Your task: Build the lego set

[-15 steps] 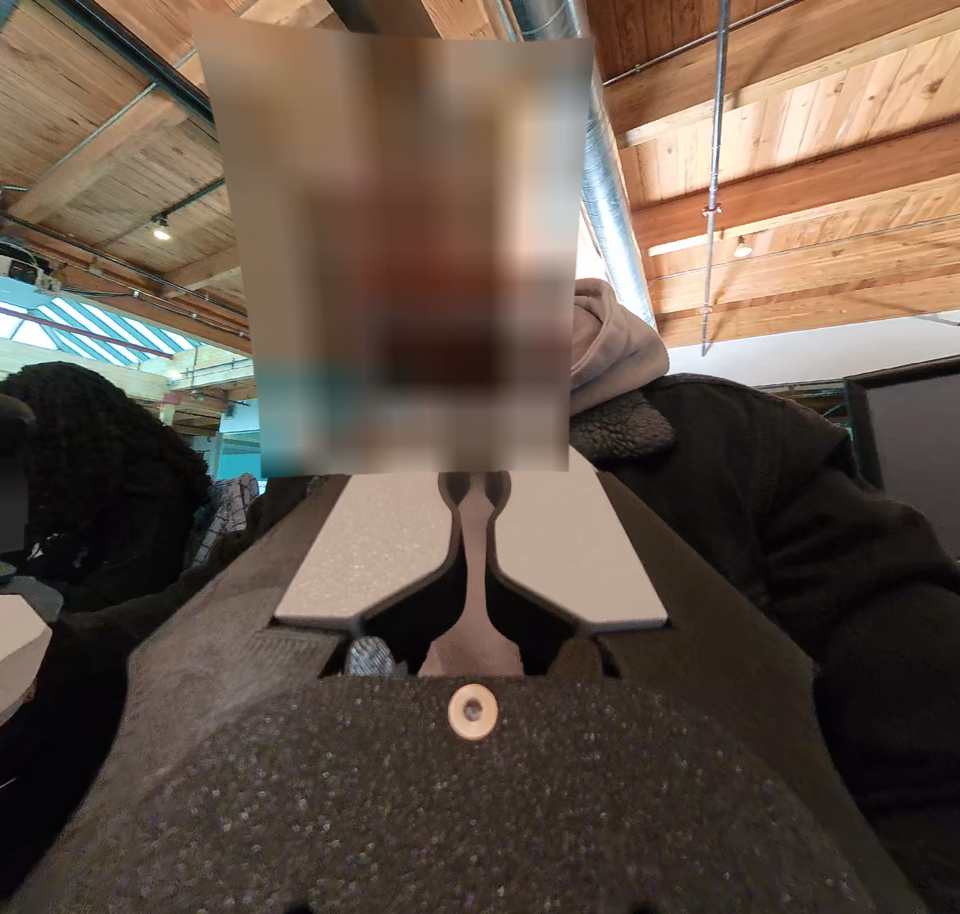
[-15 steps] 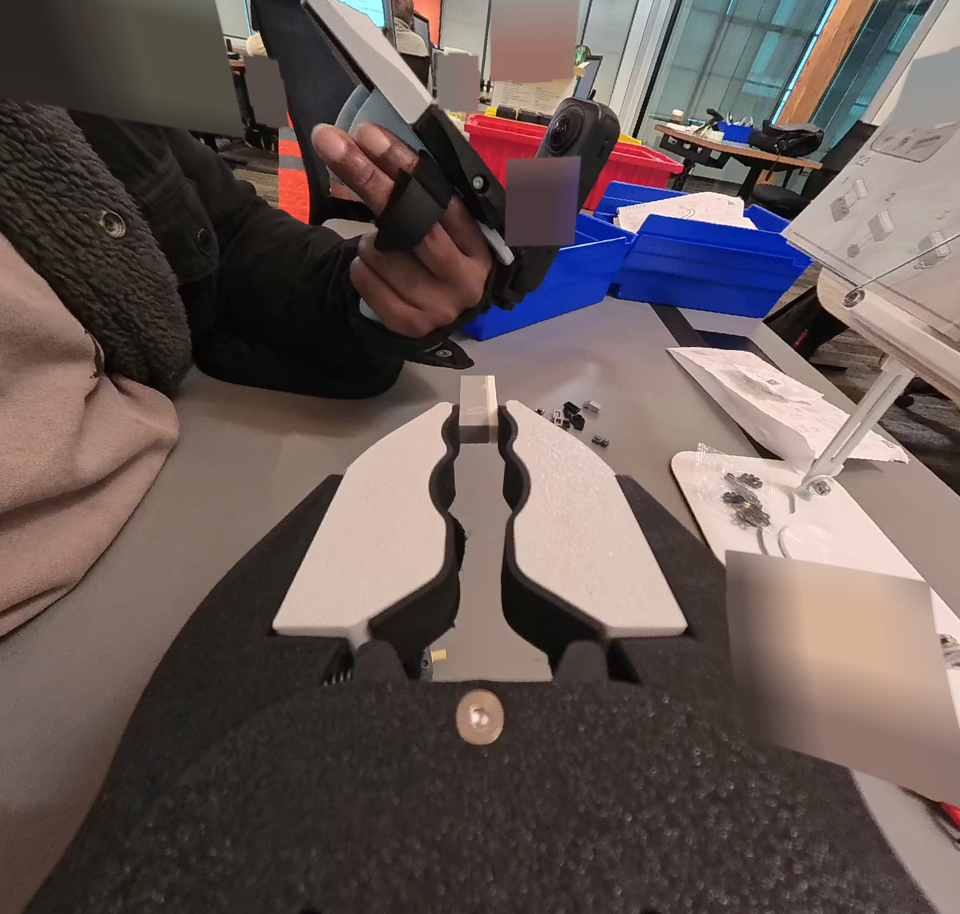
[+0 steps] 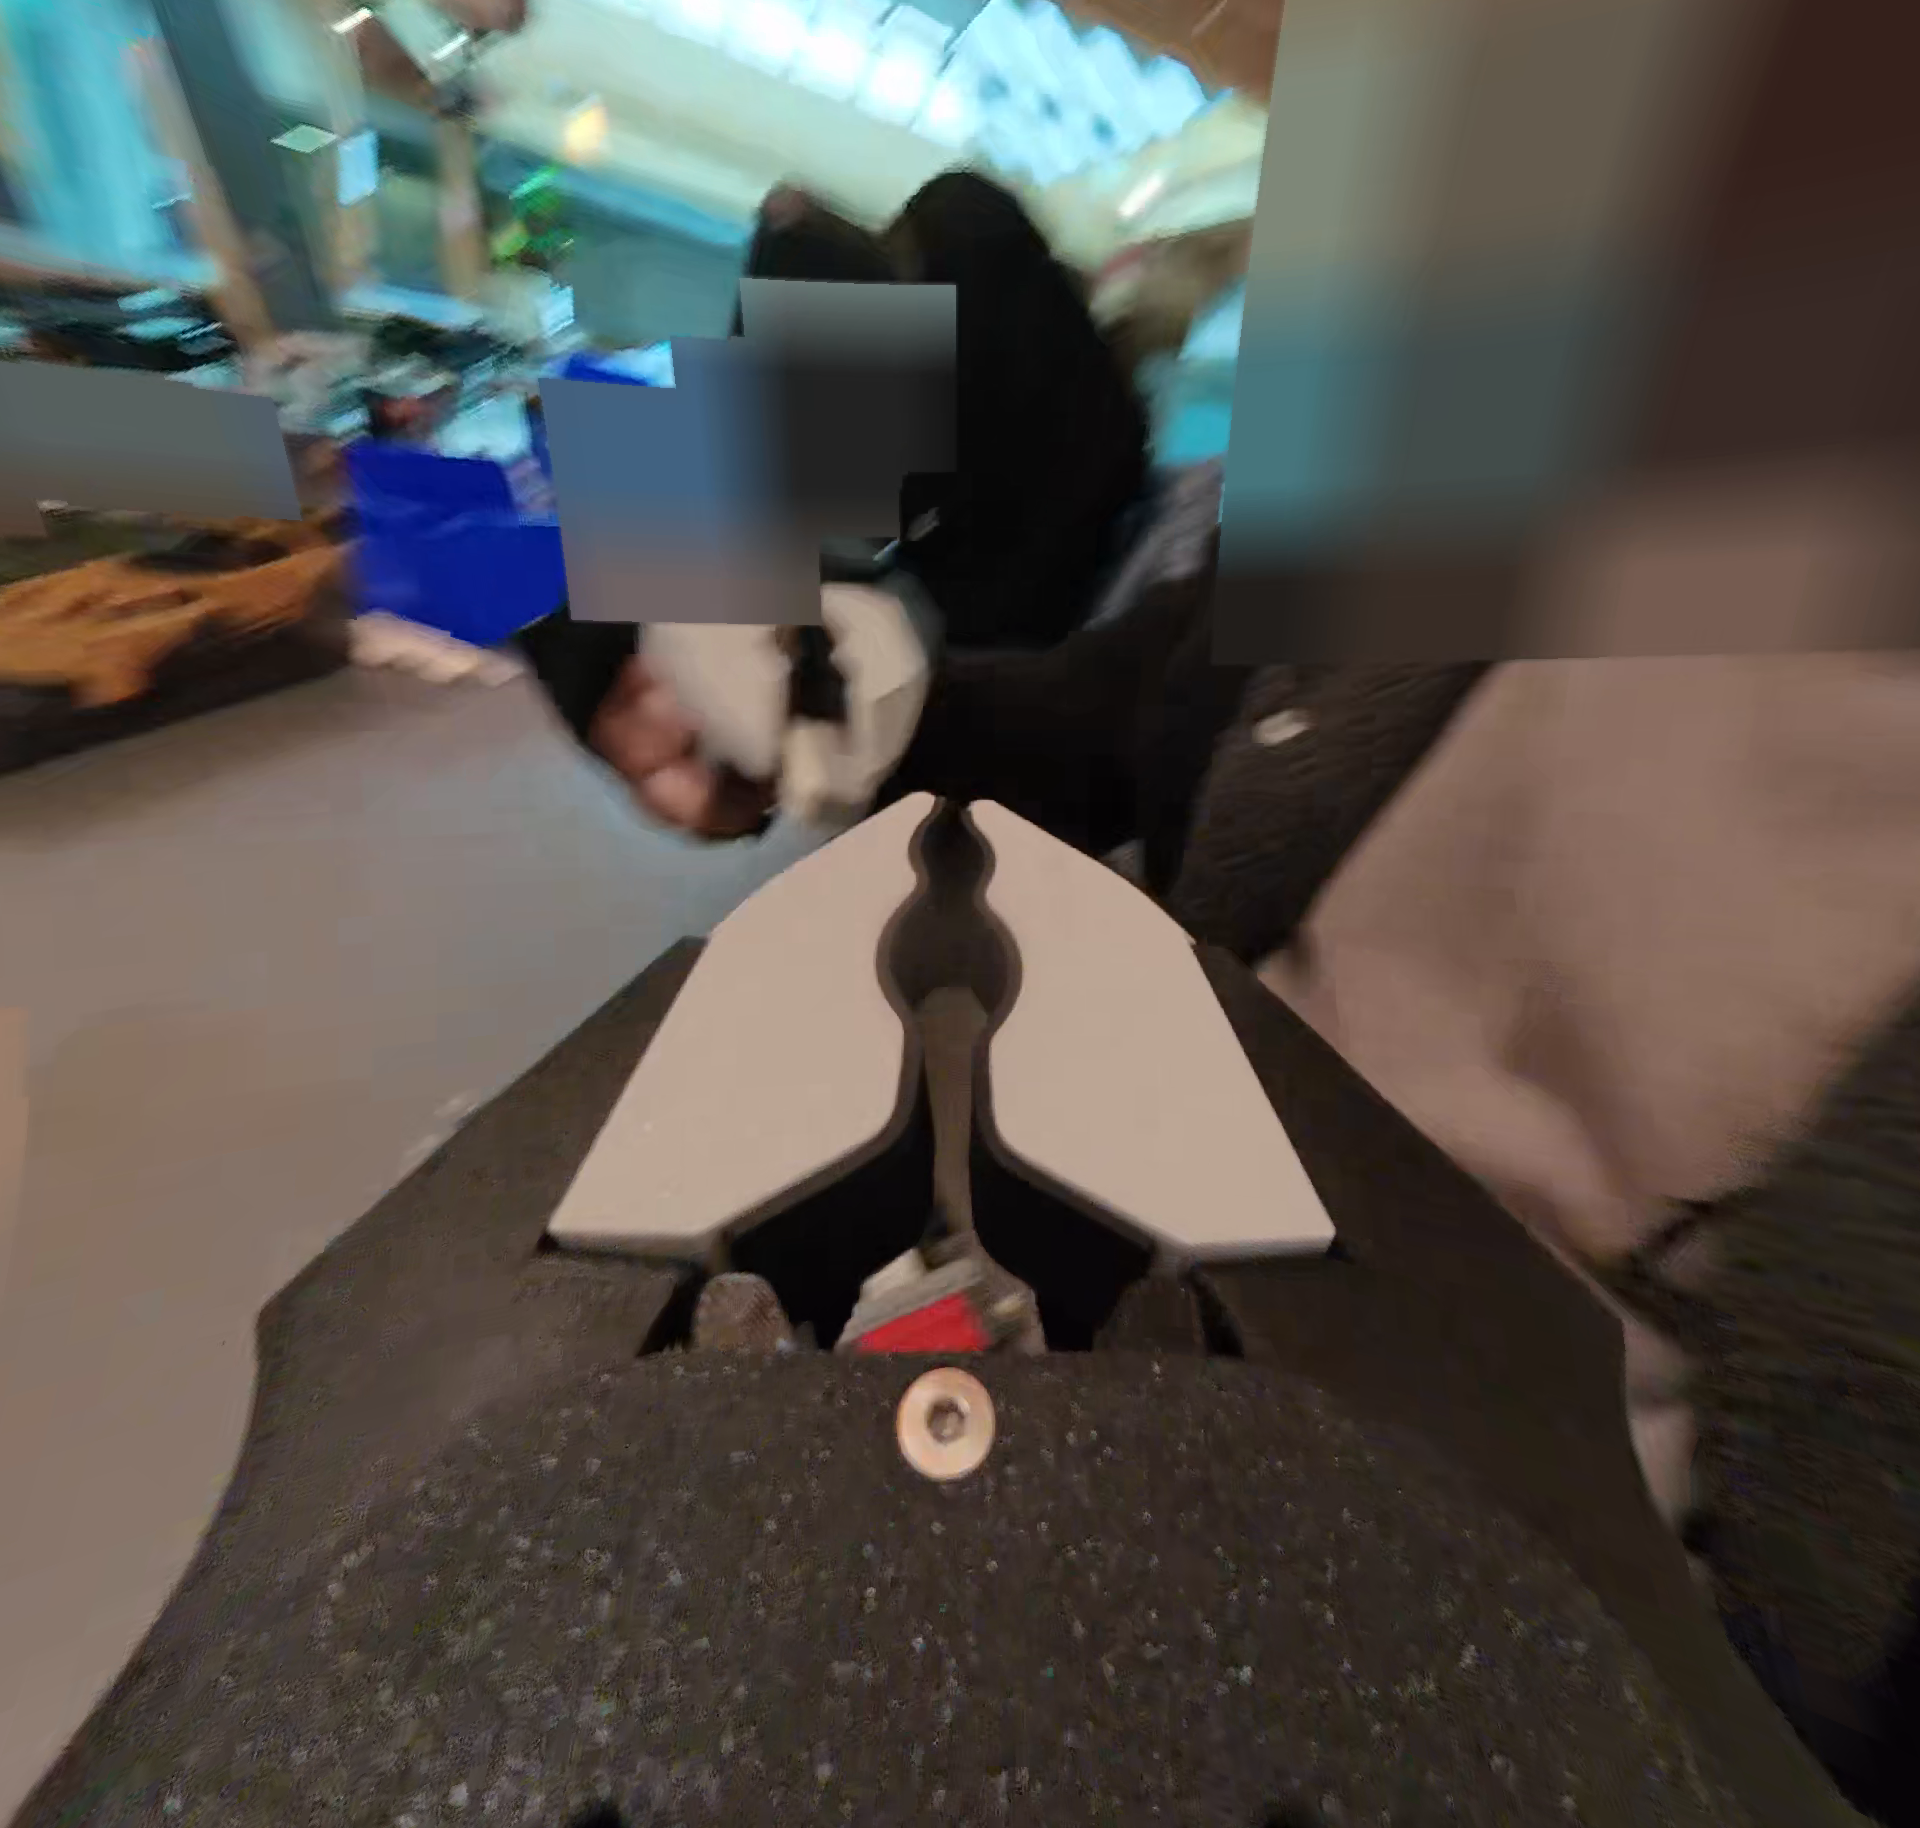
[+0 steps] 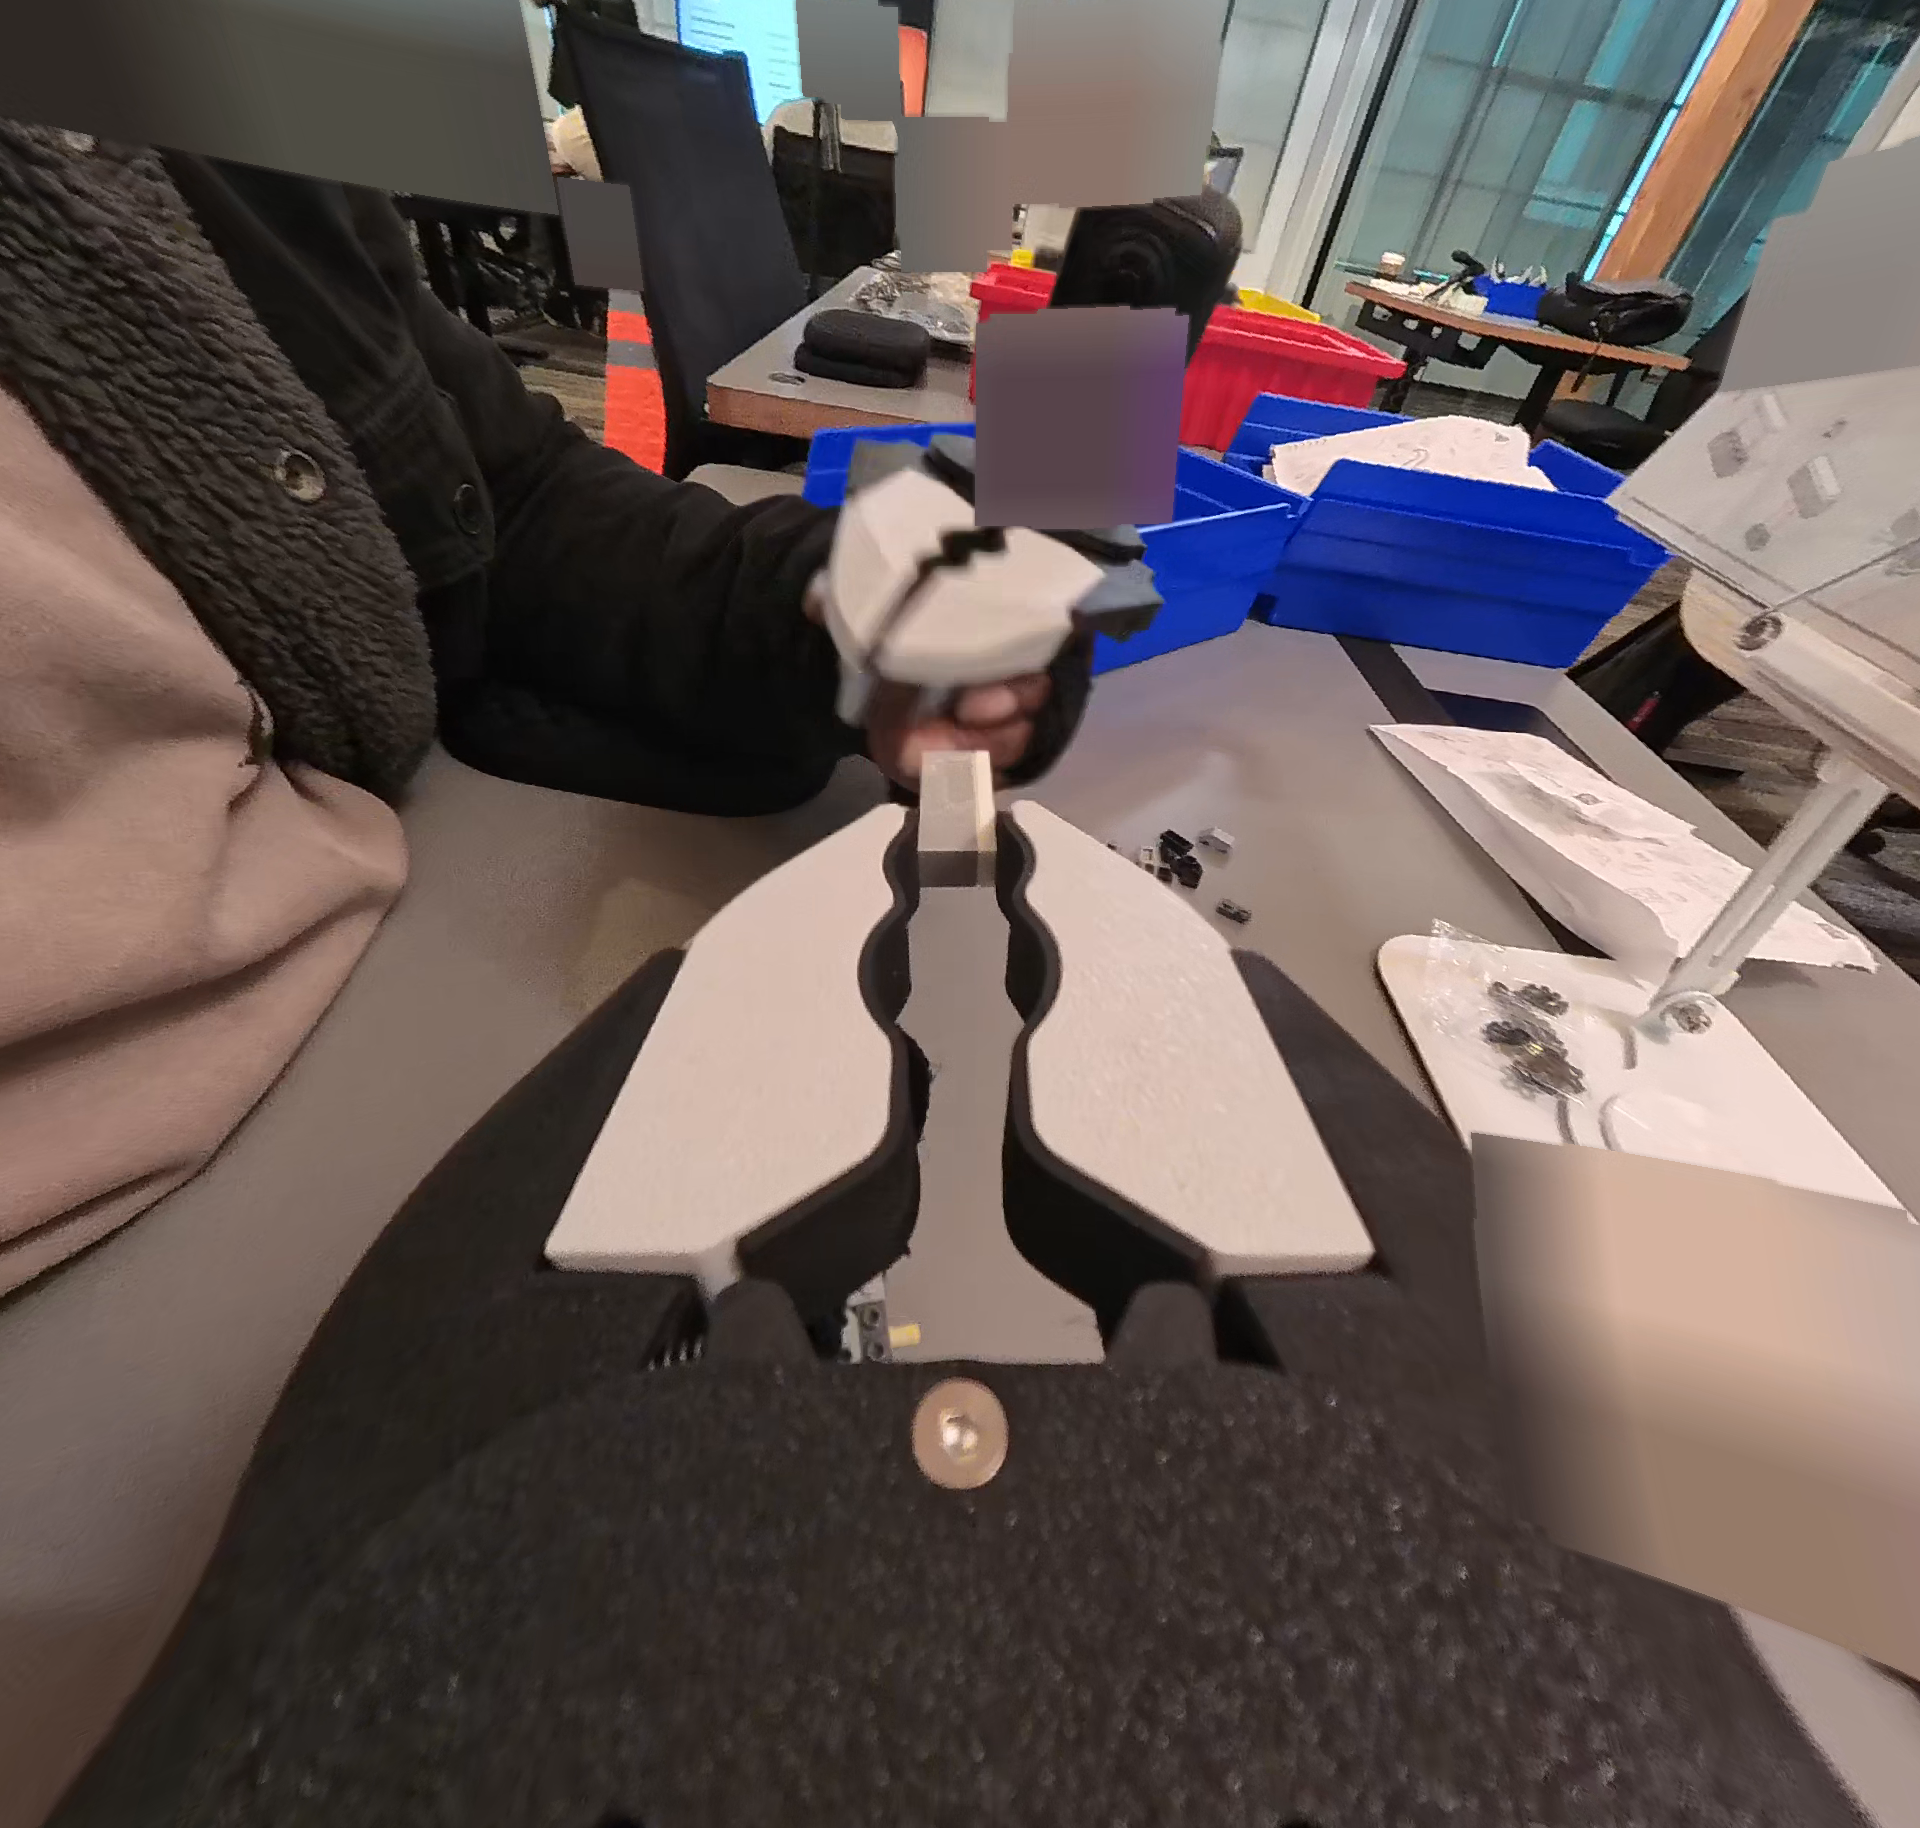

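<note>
My right gripper [image 4: 956, 835] is shut on a pale rectangular brick [image 4: 954, 804], held at the fingertips above the grey table [image 4: 582, 905]. My left gripper [image 3: 951, 810] is shut with nothing between its fingers. It points across the table toward the right gripper [image 3: 821, 729], which shows blurred in a hand. In the right wrist view the left gripper [image 4: 883, 625] hangs in a hand just beyond the brick, apart from it. Several small dark lego pieces [image 4: 1184, 853] lie on the table right of the brick.
A white stand base [image 4: 1683, 1061] with a clear bag of dark pieces [image 4: 1527, 1040] sits at the right, beside folded instruction paper [image 4: 1590, 833]. Blue bins [image 4: 1444, 542] and a red bin [image 4: 1288, 365] stand behind. A person's dark sleeve [image 4: 623, 615] crosses the left. About 5 cm separates my left fingertips from my right. The white stand base [image 4: 1683, 1061] lies around 35 cm away from my right fingertips.
The left gripper has swung down from pointing at the ceiling to pointing across the table, and sits lower, close in front of the right gripper. The right gripper still holds the brick.
</note>
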`<move>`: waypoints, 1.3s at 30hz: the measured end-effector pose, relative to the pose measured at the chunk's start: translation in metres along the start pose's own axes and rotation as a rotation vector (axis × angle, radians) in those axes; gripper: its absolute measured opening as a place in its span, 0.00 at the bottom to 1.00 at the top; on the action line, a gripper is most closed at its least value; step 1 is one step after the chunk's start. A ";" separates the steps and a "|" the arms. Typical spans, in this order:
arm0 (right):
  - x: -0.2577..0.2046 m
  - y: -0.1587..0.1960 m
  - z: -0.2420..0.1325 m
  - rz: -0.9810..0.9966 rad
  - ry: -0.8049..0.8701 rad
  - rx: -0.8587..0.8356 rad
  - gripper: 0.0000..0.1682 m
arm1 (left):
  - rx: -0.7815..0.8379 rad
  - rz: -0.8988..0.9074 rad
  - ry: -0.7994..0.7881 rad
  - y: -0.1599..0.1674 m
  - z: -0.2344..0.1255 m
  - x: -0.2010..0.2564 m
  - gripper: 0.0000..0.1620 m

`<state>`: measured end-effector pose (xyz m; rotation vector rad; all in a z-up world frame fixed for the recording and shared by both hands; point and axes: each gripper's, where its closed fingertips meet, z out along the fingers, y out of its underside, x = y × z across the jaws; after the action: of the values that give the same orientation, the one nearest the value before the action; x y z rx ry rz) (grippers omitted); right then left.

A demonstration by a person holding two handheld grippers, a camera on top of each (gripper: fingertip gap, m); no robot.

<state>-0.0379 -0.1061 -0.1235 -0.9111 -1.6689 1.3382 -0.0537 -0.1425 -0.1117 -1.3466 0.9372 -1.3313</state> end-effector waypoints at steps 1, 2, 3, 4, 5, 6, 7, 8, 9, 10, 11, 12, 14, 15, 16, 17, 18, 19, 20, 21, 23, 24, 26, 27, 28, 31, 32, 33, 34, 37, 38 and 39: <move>-0.002 0.000 0.001 0.003 -0.009 0.001 0.08 | -0.070 0.040 -0.091 0.009 0.002 -0.011 0.00; -0.002 0.000 0.001 0.004 -0.013 -0.004 0.08 | -0.131 0.080 -0.164 0.017 0.004 -0.020 0.01; -0.003 0.002 0.002 0.004 -0.014 -0.012 0.08 | -0.172 0.112 -0.210 0.022 0.006 -0.025 0.03; -0.003 0.004 0.003 0.006 -0.016 -0.020 0.08 | -0.200 0.133 -0.231 0.026 0.008 -0.027 0.05; -0.004 0.005 0.004 0.009 -0.019 -0.026 0.08 | -0.219 0.148 -0.247 0.028 0.010 -0.028 0.07; -0.003 0.007 0.004 0.012 -0.020 -0.031 0.08 | -0.229 0.164 -0.269 0.029 0.011 -0.031 0.09; -0.003 0.008 0.005 0.014 -0.020 -0.036 0.08 | -0.231 0.179 -0.277 0.029 0.012 -0.031 0.10; -0.003 0.008 0.005 0.016 -0.021 -0.038 0.08 | -0.231 0.189 -0.279 0.028 0.013 -0.030 0.10; -0.003 0.009 0.005 0.021 -0.022 -0.038 0.08 | -0.226 0.204 -0.290 0.027 0.013 -0.030 0.11; -0.003 0.009 0.005 0.025 -0.022 -0.039 0.08 | -0.224 0.222 -0.299 0.025 0.013 -0.030 0.11; -0.003 0.010 0.005 0.030 -0.025 -0.037 0.08 | -0.227 0.239 -0.309 0.024 0.013 -0.031 0.10; -0.003 0.010 0.005 0.036 -0.027 -0.035 0.08 | -0.232 0.258 -0.323 0.024 0.013 -0.031 0.10; -0.003 0.010 0.006 0.048 -0.030 -0.027 0.08 | -0.240 0.301 -0.351 0.023 0.013 -0.033 0.09; -0.003 0.011 0.007 0.053 -0.031 -0.026 0.08 | -0.239 0.317 -0.360 0.021 0.014 -0.032 0.08; -0.003 0.011 0.007 0.058 -0.033 -0.023 0.08 | -0.244 0.327 -0.366 0.021 0.015 -0.033 0.08; -0.003 0.010 0.007 0.063 -0.034 -0.017 0.08 | -0.250 0.334 -0.372 0.022 0.015 -0.033 0.08; -0.003 0.010 0.007 0.067 -0.033 -0.015 0.08 | -0.254 0.337 -0.376 0.022 0.015 -0.034 0.08; -0.002 0.010 0.007 0.069 -0.033 -0.013 0.08 | -0.257 0.328 -0.379 0.022 0.015 -0.034 0.08; -0.002 0.010 0.006 0.071 -0.034 -0.008 0.08 | -0.259 0.311 -0.378 0.022 0.015 -0.034 0.08; -0.002 0.009 0.006 0.075 -0.033 -0.002 0.08 | -0.259 0.295 -0.379 0.021 0.015 -0.034 0.09; -0.002 0.009 0.006 0.075 -0.033 -0.003 0.08 | -0.276 0.284 -0.387 0.021 0.015 -0.035 0.09; -0.002 0.009 0.006 0.072 -0.030 -0.003 0.08 | -0.283 0.283 -0.393 0.022 0.015 -0.035 0.09; -0.002 0.009 0.005 0.077 -0.035 0.001 0.08 | -0.291 0.270 -0.395 0.022 0.015 -0.035 0.09; -0.002 0.009 0.005 0.076 -0.034 0.002 0.08 | -0.297 0.265 -0.398 0.022 0.015 -0.035 0.09; -0.002 0.010 0.006 0.075 -0.035 -0.002 0.08 | -0.305 0.261 -0.400 0.022 0.015 -0.035 0.09; -0.001 0.010 0.005 0.078 -0.034 0.001 0.08 | -0.316 0.242 -0.410 0.022 0.015 -0.036 0.09; 0.000 0.010 0.005 0.079 -0.026 0.004 0.08 | -0.316 0.239 -0.421 0.022 0.015 -0.037 0.09; 0.000 0.010 0.005 0.083 -0.030 0.003 0.08 | -0.319 0.234 -0.425 0.022 0.015 -0.038 0.09; 0.000 0.011 0.004 0.084 -0.032 0.002 0.08 | -0.325 0.235 -0.428 0.022 0.016 -0.038 0.09; 0.001 0.012 0.005 0.084 -0.030 0.001 0.08 | -0.340 0.228 -0.443 0.022 0.016 -0.038 0.09; 0.001 0.012 0.004 0.086 -0.030 0.000 0.08 | -0.347 0.222 -0.449 0.023 0.015 -0.039 0.09; 0.001 0.014 0.005 0.089 -0.030 -0.003 0.08 | -0.357 0.219 -0.458 0.024 0.015 -0.040 0.09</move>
<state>-0.0419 -0.1044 -0.1372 -0.9812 -1.6707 1.4151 -0.0398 -0.1075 -0.1425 -1.6726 0.9919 -0.6638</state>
